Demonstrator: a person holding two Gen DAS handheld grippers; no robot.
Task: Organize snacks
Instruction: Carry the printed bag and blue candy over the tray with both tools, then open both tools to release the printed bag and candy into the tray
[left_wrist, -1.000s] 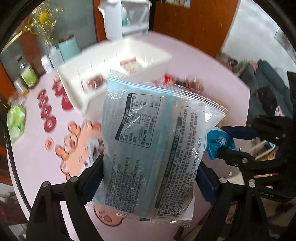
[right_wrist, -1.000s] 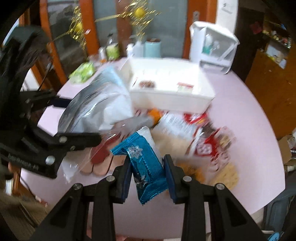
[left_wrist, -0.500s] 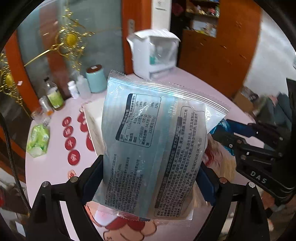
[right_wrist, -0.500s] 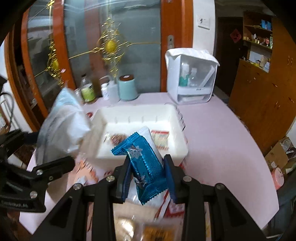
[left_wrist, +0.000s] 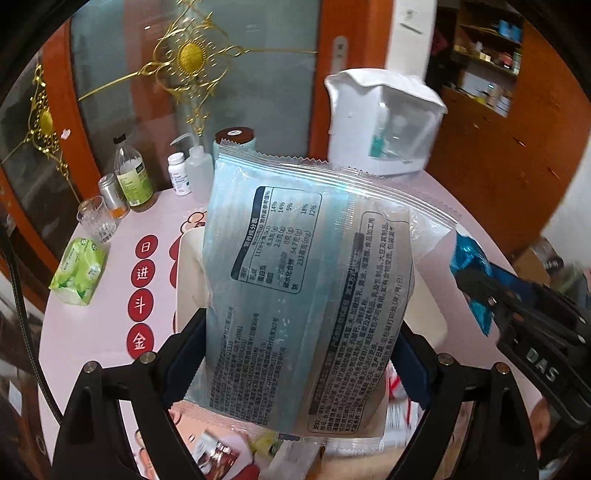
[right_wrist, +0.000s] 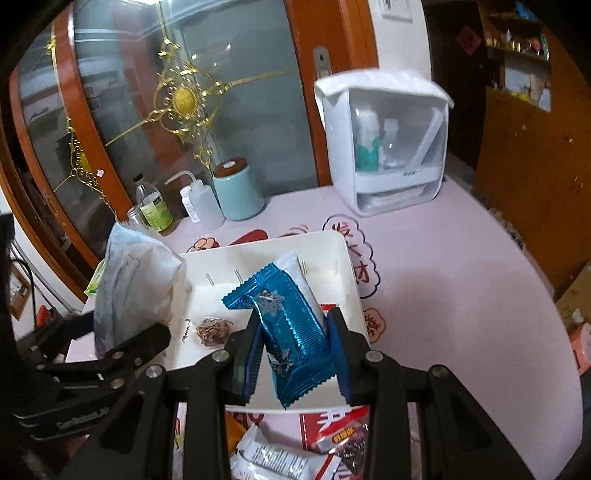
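The left gripper (left_wrist: 295, 354) has its fingers (left_wrist: 184, 350) spread wide and pressed on both sides of a large pale-blue snack bag (left_wrist: 303, 266), which stands up between them. The right gripper (right_wrist: 291, 354) has its fingers (right_wrist: 245, 354) drawn narrow around a small blue foil packet (right_wrist: 291, 328). Beyond both sets of fingers lies a white tray (right_wrist: 347, 266) on the pink surface (right_wrist: 461, 295), a small brown snack (right_wrist: 216, 329) inside it. More wrapped snacks (right_wrist: 280, 458) lie below the right fingers.
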